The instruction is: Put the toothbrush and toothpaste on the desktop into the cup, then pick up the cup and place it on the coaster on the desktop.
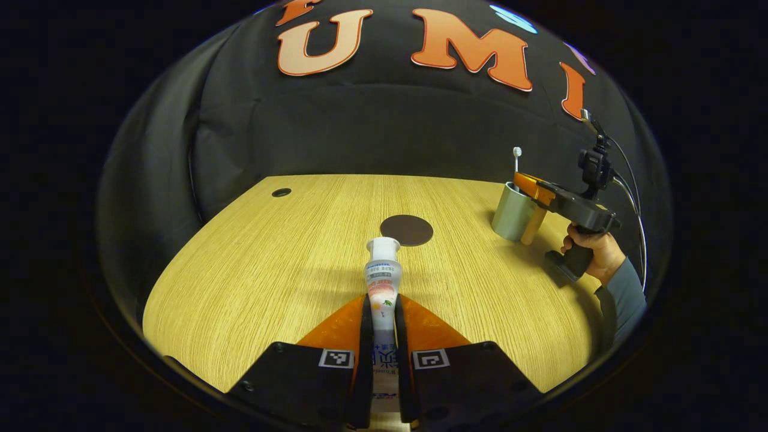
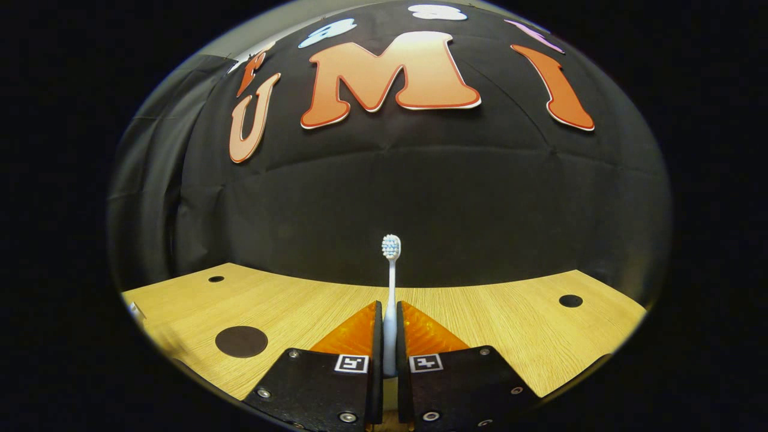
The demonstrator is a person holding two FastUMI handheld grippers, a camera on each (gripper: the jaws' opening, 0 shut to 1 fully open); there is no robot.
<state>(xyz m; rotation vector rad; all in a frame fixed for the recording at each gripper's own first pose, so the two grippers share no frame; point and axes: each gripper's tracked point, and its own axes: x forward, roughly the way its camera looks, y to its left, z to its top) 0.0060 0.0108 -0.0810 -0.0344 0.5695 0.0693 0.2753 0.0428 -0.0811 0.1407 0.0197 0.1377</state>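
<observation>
> Toothpaste [image 1: 383, 288] pinched between left gripper [image 1: 383, 327] fingers, cap pointing ahead toward coaster [image 1: 406, 230]. Lifted off the desk [image 1: 270, 270]?

> Looks like it, ready for the cup [image 1: 513, 213] off to the right. Toothbrush [image 2: 390, 288] clamped upright in right gripper [image 2: 390, 339], probably being lowered into that cup.

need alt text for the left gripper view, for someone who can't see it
The left gripper holds a toothpaste tube between its jaws, cap pointing forward over a wooden desktop. Just beyond the cap lies a dark round coaster. Far right, a person's hand holds the right gripper at a grey cup, a toothbrush head showing above the rim.
</observation>
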